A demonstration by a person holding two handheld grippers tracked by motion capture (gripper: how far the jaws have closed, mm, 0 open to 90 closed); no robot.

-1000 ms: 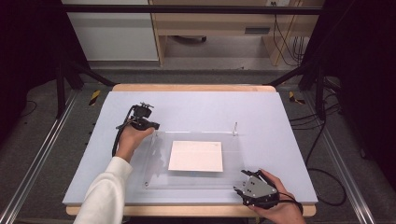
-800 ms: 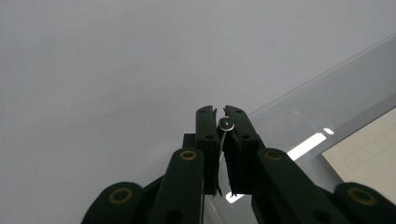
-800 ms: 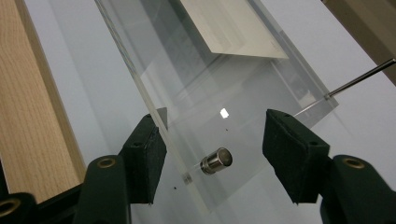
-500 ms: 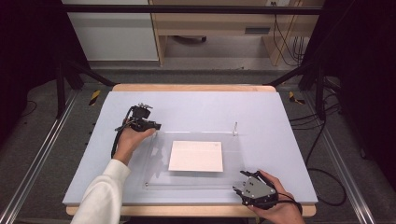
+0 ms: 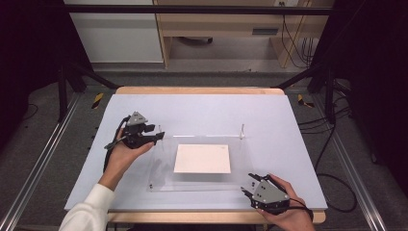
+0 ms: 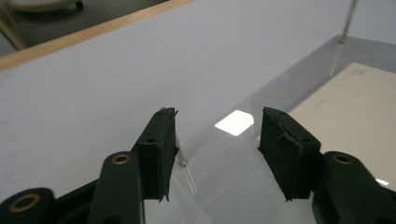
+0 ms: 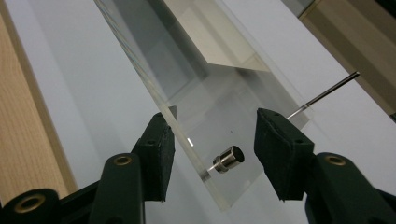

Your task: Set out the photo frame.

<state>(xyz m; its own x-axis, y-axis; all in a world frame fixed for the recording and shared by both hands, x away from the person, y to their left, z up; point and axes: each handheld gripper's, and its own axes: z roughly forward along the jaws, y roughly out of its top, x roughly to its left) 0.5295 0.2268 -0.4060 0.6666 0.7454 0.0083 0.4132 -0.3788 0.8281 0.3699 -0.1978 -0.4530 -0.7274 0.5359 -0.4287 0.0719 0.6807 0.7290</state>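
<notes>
A clear acrylic plate [image 5: 161, 168] lies flat on the table over a white sheet [image 5: 202, 159]. My left gripper [image 5: 158, 134] hovers open at the plate's far left corner. In the left gripper view its jaws straddle the plate's edge [image 6: 233, 177], and a thin pin [image 6: 180, 151] stands by the left jaw. My right gripper [image 5: 248, 185] is open at the near right corner. The right gripper view shows that corner [image 7: 205, 140] and a small metal stud [image 7: 229, 158] between the jaws. Neither gripper holds anything.
A thin metal pin [image 5: 242, 130] stands upright at the plate's far right corner. The plate rests on a pale blue mat [image 5: 202, 110] that covers a wooden table [image 5: 197, 90]. Metal rails and cables run along both sides on the floor.
My left gripper has shifted slightly toward the near side, closer to the plate's corner. The right gripper has barely moved.
</notes>
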